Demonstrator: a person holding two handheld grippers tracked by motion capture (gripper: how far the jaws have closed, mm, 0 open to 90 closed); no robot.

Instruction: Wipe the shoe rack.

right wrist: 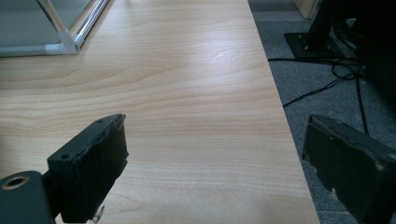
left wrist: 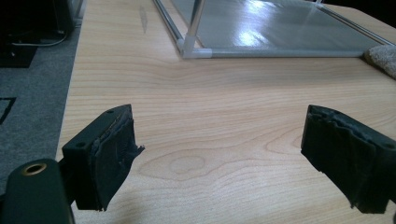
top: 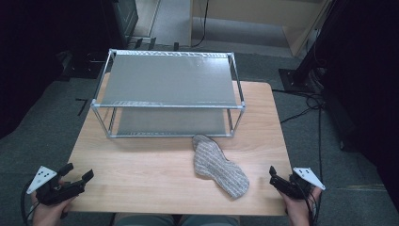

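High view: a light wooden rectangular table (top: 141, 165) carries a two-tier metal-framed rack with grey flat shelves (top: 169, 80), set toward the table's far edge. Just in front of the rack's near right corner lies a grey ribbed knitted sock (top: 217, 165), flat on the tabletop, its cuff end close to the rack's lower rail and its toe end pointing toward the near right of the table. Both shelves of the rack are bare.

The left gripper (top: 79, 173), black with a grey three-cornered plate on top, is held in the person's left hand (top: 47, 212) at the near left corner of the table. Its jaws stand wide apart and grasp nothing. The right gripper (top: 273, 175), of the same build, is held in the right hand (top: 296, 209) at the near right edge of the table, well apart from the sock; in this view its jaws overlap, so their spacing is hard to judge here.

Left gripper view: the two black padded jaws rise from the bottom with bare wood grain between them. The rack's near left corner post and lower shelf (left wrist: 280, 28) lie ahead, and one end of the sock (left wrist: 383, 58) shows at the right edge, beside the lower rail.

Right gripper view: the jaws are spread wide and empty, one over the tabletop (right wrist: 177, 93), the other over the grey carpeted floor (right wrist: 317, 74) beyond the table's edge, where black cables (right wrist: 336, 70) trail. A corner of the rack (right wrist: 60, 44) shows at upper left.
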